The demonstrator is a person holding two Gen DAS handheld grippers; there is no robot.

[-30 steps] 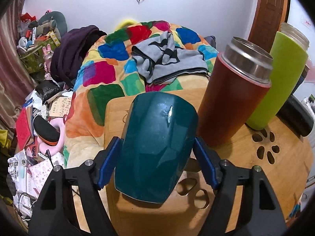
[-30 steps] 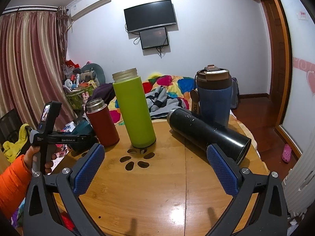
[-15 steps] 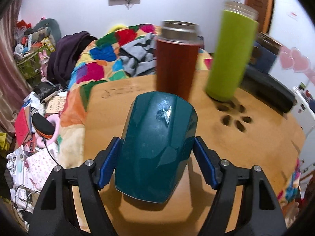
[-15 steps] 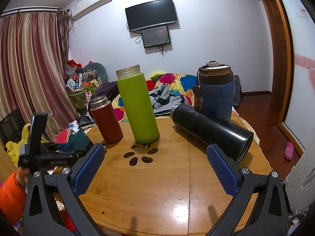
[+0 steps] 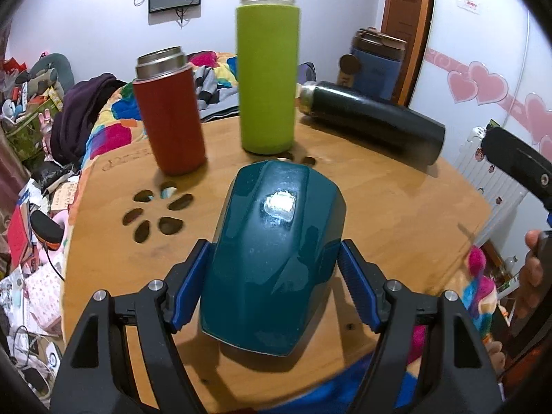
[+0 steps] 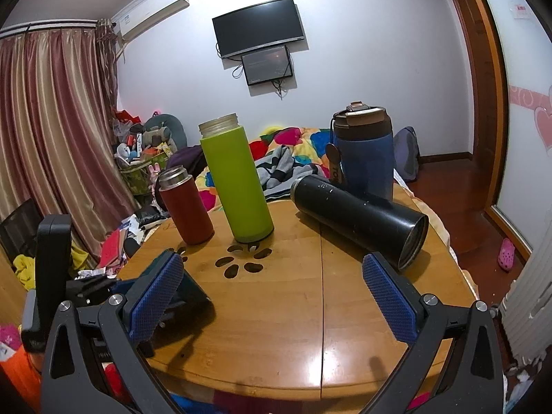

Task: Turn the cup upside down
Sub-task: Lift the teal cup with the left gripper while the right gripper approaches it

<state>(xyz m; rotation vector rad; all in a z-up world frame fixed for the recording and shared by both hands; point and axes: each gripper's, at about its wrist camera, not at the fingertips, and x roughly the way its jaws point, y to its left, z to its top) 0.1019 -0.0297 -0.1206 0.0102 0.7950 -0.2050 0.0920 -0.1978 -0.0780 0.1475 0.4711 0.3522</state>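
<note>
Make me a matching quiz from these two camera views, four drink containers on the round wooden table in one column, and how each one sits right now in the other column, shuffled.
Things:
1. teal cup
2. black flask
3. green bottle
4. blue tumbler

States:
A. lying on its side on the table
B. upright, no lid, beside the red flask
C. held between the left gripper fingers
D. upright with a brown lid, behind the black one

Pairs: 1-C, 2-A, 3-B, 4-D
</note>
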